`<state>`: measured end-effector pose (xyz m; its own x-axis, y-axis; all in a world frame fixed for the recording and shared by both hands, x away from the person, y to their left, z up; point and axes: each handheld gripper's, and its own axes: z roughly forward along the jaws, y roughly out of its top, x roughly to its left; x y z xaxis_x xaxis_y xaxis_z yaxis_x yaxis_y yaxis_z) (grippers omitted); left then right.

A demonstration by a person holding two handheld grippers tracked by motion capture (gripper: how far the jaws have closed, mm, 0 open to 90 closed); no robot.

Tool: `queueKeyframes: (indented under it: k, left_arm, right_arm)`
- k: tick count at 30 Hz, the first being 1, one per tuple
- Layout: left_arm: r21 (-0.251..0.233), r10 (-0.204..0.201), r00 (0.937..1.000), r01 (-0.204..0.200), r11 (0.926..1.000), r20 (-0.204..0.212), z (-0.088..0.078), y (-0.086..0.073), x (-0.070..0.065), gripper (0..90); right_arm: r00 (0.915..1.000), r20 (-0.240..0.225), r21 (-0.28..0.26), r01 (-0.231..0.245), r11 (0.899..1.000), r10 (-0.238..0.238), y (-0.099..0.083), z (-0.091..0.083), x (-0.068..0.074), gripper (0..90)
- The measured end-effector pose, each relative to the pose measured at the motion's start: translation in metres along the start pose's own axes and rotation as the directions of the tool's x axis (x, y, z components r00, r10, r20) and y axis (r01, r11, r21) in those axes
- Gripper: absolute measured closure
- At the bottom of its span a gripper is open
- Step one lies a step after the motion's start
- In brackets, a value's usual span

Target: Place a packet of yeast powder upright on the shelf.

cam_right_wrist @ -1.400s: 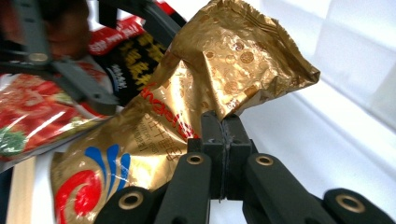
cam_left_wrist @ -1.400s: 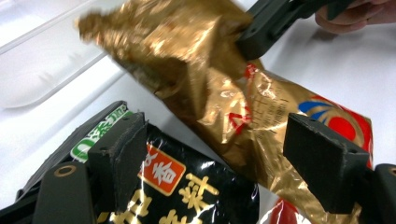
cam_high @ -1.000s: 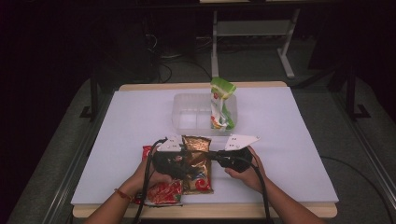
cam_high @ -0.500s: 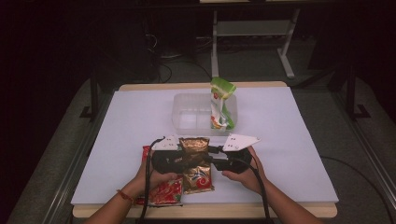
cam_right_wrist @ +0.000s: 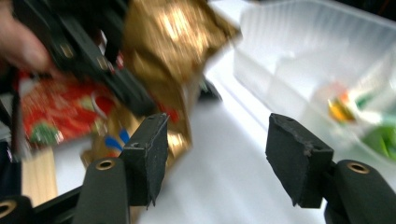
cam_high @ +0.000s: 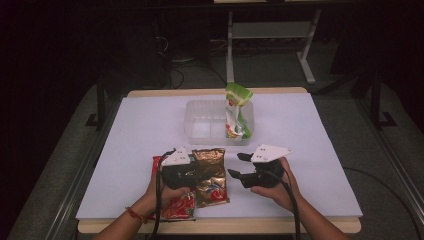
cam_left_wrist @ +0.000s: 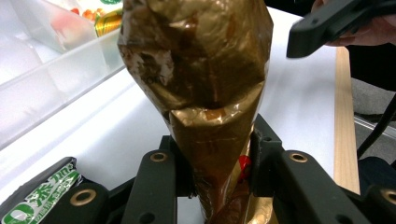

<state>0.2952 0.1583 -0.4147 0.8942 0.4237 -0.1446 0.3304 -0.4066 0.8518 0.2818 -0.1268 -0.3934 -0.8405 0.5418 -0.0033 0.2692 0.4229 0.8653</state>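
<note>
**On the worktop: a gold snack packet passes to the left claw**

At the near edge of the white worktop (cam_high: 310, 130), the left claw (cam_high: 196, 172) has just been closing and now pinches a crumpled gold foil packet (cam_high: 210, 175) between its jaws. In the left gripper view the packet (cam_left_wrist: 205, 93) rises between the black jaws, creased tight where they press it; its print is too crumpled to read. The right claw (cam_high: 239, 165), held just to the right of the packet, has just been opening; its jaws stand apart with nothing between them. Its own view is blurred, so the gold packet (cam_right_wrist: 173, 56) shows without detail. A red packet (cam_high: 177, 205) lies partly hidden under the left hand. Farther back, a clear plastic tub (cam_high: 200, 127) holds a green packet (cam_high: 236, 112) standing on end, its writing too small to read.
</note>
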Motion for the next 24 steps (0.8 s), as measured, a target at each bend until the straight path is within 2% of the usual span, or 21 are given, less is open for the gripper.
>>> queueKeyframes:
  k: [1,2,4,6,8,10,13,15,17,18,19,22,24]
  left_arm:
    - [-0.011,0.002,0.9999,-0.002,0.9999,-0.011,-0.001,0.001,0.000,68.2]
    - [-0.016,0.007,0.9998,-0.008,0.9998,-0.017,-0.001,0.001,-0.001,68.3]
    - [-0.030,0.008,0.9999,-0.009,0.9995,-0.015,-0.003,0.003,-0.001,68.4]
    - [-0.038,0.010,0.9996,-0.011,0.9992,-0.025,-0.004,0.005,-0.001,68.4]
    - [-0.056,0.017,0.9992,-0.019,0.9983,-0.037,-0.006,0.005,-0.002,68.6]
    - [-0.067,0.015,0.9989,-0.018,0.9976,-0.044,-0.007,0.007,-0.002,68.7]
    - [-0.079,0.005,0.9984,-0.010,0.9968,-0.057,-0.010,0.010,-0.002,68.7]
    - [-0.084,0.003,0.9972,-0.010,0.9964,-0.075,-0.012,0.010,0.000,68.7]
    - [-0.101,-0.008,0.9961,-0.001,0.9949,-0.088,-0.015,0.011,0.003,68.7]
    - [-0.108,-0.015,0.9945,0.004,0.9941,-0.103,-0.018,0.012,0.005,68.7]
    - [-0.113,-0.018,0.9928,0.005,0.9936,-0.119,-0.019,0.013,0.005,68.7]
    - [-0.128,-0.031,0.9885,0.012,0.9918,-0.148,-0.027,0.015,0.009,68.7]
    - [-0.135,-0.051,0.9851,0.029,0.9904,-0.164,-0.032,0.016,0.012,68.7]
  right_arm:
    - [0.9998,0.019,0.024,0.000,1.000,-0.001,-0.002,-0.002,-0.001,37.3]
    - [0.9993,0.032,0.039,-0.020,0.999,0.019,-0.005,-0.005,-0.004,37.7]
    - [0.9983,0.037,0.056,-0.047,0.997,0.044,-0.011,-0.010,-0.008,37.5]
    - [0.9963,0.062,0.077,-0.064,0.995,0.059,-0.018,-0.015,-0.011,36.7]
    - [0.9947,0.078,0.086,-0.073,0.994,0.066,-0.025,-0.019,-0.014,34.2]
    - [0.9925,0.095,0.072,-0.084,0.994,0.077,-0.035,-0.023,-0.019,30.3]
    - [0.9835,0.150,0.065,-0.112,0.992,0.101,-0.046,-0.026,-0.026,22.8]
    - [0.9799,0.175,0.064,-0.108,0.992,0.095,-0.050,-0.029,-0.029,22.3]
    - [0.9710,0.217,0.051,-0.113,0.992,0.100,-0.052,-0.031,-0.029,22.1]
    - [0.9710,0.221,0.047,-0.104,0.993,0.091,-0.052,-0.031,-0.029,21.9]
    - [0.9691,0.239,0.054,-0.077,0.996,0.062,-0.053,-0.031,-0.029,22.0]
    - [0.9656,0.255,0.053,-0.067,0.996,0.051,-0.056,-0.031,-0.030,22.0]
    - [0.9593,0.280,0.062,-0.054,0.997,0.035,-0.059,-0.030,-0.032,20.4]
